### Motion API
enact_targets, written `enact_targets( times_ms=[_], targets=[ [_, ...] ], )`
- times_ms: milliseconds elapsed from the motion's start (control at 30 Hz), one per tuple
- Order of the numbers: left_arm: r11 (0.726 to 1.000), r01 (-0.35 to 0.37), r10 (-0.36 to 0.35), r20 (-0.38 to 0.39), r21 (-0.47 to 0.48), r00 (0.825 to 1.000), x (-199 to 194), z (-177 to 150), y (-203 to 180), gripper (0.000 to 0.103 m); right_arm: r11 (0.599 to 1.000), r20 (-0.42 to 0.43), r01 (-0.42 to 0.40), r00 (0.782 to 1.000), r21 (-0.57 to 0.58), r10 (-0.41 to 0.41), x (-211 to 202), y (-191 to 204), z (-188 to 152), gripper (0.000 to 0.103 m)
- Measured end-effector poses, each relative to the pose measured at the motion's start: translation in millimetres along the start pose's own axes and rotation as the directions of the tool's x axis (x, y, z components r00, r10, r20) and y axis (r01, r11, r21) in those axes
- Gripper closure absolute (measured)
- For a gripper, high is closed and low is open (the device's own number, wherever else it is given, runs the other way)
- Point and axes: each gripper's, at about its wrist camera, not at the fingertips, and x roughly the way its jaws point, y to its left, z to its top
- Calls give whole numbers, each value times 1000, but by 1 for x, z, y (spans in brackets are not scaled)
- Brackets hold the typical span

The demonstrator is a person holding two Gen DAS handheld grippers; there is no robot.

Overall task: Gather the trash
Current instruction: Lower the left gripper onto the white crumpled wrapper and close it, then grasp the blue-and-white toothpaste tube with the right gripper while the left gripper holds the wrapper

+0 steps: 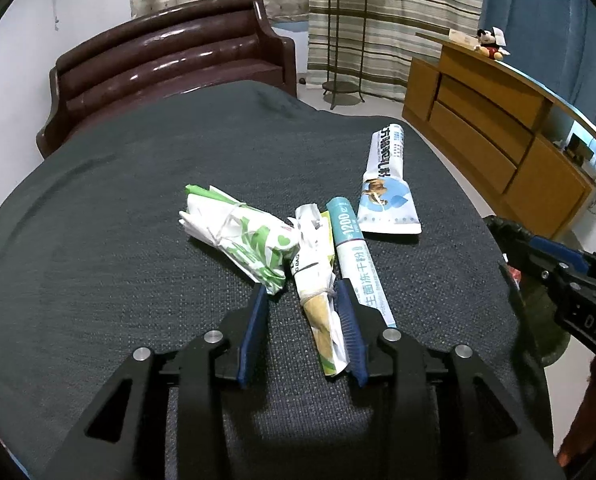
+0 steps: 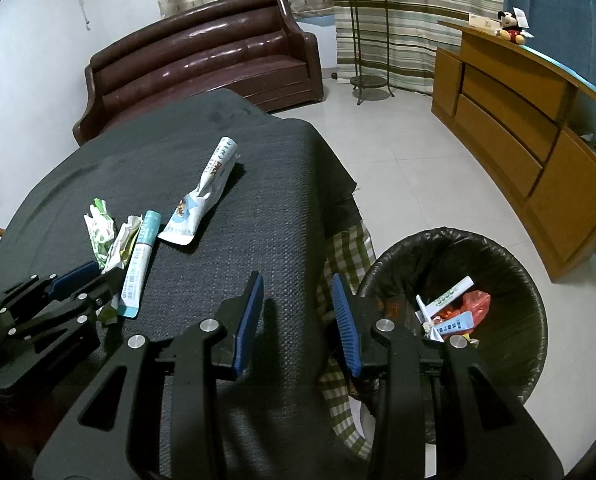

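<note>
Left gripper (image 1: 304,300) fingers part-open around wrapper (image 1: 322,312), gap left; right gripper (image 2: 298,292) part-open, empty, over desk (image 2: 218,280) edge beside bin (image 2: 498,320).

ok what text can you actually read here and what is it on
"1200" and "生菌冻干粉": teal and white stick packet
"DAS": right gripper body
Print on the white pouch, green and white wrapper and packets in the bin: too blurred to read

A: Left black two-finger gripper with blue ribbed pads (image 1: 303,308)?
B: Tilted downward, jaws partly apart; right pad touches a wrapper, left pad clear.
A: Right black gripper (image 2: 298,300)?
B: Tilted downward, partly apart, nothing between.
</note>
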Motion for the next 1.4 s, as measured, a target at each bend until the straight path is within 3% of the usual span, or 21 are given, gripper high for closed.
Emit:
enact_targets(
  times_ms=[67,100,667,1400],
  targets=[
    [1000,5,-5,4,9,1000,-1,0,-1,75,1000,0,0,1000,0,0,0,0,0,68],
    [1000,25,-25,7,10,1000,-2,-1,0,84,1000,0,0,1000,-1,0,0,0,0,68],
    [998,65,-64,52,-15,997,-37,-6,28,84,998,0,-34,999,-47,34,1,30,3,68],
    [985,-24,41,95,-173,995,-51,-18,102,84,980,-50,-97,995,-173,89,22,119,10,68]
  ],
)
